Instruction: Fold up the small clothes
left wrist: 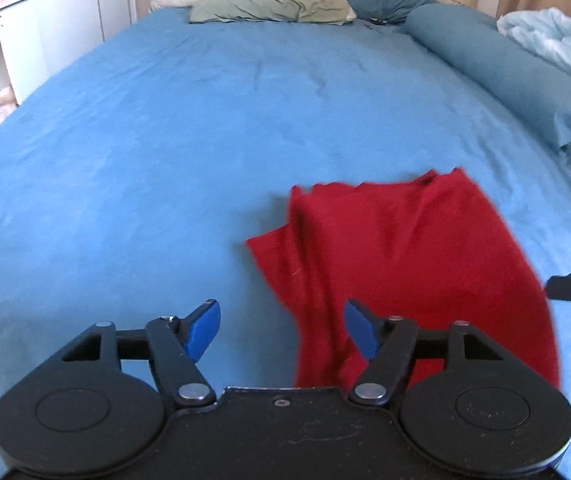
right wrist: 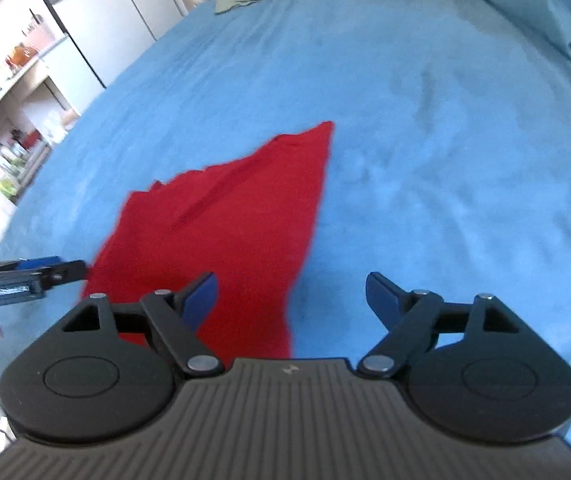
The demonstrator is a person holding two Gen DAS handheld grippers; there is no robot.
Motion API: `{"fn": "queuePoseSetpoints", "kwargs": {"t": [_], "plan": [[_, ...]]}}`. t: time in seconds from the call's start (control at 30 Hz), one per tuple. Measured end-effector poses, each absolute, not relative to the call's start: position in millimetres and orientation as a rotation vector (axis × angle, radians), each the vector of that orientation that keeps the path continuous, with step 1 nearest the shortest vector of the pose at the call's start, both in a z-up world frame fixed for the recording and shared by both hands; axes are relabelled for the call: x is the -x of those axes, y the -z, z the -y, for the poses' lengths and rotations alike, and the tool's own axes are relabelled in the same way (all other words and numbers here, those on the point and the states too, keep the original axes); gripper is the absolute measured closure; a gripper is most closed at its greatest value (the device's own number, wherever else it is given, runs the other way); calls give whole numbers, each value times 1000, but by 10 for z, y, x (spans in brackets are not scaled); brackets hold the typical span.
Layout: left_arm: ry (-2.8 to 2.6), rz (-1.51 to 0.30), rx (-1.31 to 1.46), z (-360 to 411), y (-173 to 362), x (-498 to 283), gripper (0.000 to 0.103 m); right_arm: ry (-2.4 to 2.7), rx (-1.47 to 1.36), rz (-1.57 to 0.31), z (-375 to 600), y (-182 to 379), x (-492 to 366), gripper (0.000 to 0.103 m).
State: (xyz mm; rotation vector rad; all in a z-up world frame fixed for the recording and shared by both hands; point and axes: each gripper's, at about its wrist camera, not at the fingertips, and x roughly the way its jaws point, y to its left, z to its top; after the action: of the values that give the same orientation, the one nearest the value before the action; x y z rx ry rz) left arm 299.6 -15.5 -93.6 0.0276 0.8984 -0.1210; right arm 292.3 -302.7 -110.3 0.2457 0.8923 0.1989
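The red garment (left wrist: pixel 397 264) lies on the bed (left wrist: pixel 145 140) between my two grippers, its long axis running from the near edge toward the pillows (left wrist: pixel 269 6). My left gripper (left wrist: pixel 281 330) and right gripper (right wrist: pixel 291 300) both stand with fingers wide and empty, each inner finger over the cloth's near end; I judge both equally near.

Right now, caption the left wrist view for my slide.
Left gripper, fingers open and empty, above a rumpled red garment on the blue bedsheet.
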Motion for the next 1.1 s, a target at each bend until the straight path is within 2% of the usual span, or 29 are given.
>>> {"fn": "queuePoseSetpoints", "kwargs": {"t": [0.23, 0.4, 0.53, 0.6, 0.67, 0.73, 0.93, 1.1], "plan": [[95, -844, -113, 183, 1404, -2884, 28, -176, -230, -827, 3121, 1574, -2832, 6], [81, -796, -121, 148, 1345, -2766, 29, -167, -230, -759, 3119, 1509, -2716, 5], [55, -784, -73, 93, 895, -2531, 29, -171, -265, -684, 3130, 996, -2387, 5], [45, -740, -61, 93, 574, -2330, 23, -161, -267, -654, 3127, 680, -2185, 4], [48, -695, -54, 98, 241, -2108, 7, -153, -263, -634, 3119, 357, -1964, 2], [53, -646, -55, 118, -81, -1871, 0, -141, -236, -617, 3094, 73, -1750, 0], [4, -562, -72, 172, -771, -1112, 0, -65, -150, -559, 2911, -561, -987, 0], [6, -565, -39, 176, -933, -544, 0, -20, -145, -539, 2766, -771, -409, 0]]}}
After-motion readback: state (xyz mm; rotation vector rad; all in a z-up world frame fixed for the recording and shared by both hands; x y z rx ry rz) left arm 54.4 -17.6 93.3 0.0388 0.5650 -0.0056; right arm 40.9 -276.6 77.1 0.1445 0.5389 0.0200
